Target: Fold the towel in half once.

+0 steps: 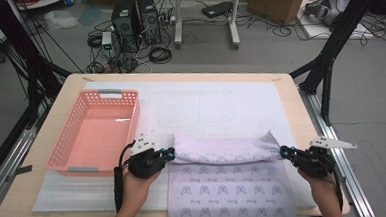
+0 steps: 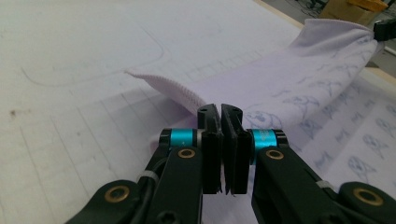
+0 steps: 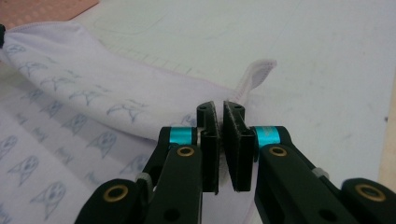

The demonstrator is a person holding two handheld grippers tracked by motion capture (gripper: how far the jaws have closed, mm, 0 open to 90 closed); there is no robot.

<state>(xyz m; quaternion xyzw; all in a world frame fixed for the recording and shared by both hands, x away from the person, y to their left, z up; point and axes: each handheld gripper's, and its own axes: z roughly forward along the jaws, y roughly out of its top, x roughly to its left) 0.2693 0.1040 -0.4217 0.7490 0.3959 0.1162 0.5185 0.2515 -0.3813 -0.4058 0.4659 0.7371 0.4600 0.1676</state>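
1. Cloth (image 1: 225, 179), pale lilac with a small printed pattern, lies between your two grippers, its far edge lifted and folded toward you.
2. Your left gripper (image 1: 169, 153) is clamped on the cloth's left corner, jaws nearly together.
3. Your right gripper (image 1: 284, 152) pinches the right corner the same way.
4. Beyond your left fingers (image 2: 209, 122) sits the pink basket (image 1: 63, 150).

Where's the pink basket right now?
In the high view, the pink basket sits on the table's left side, just behind the left tongs and beside the patterned cloth.
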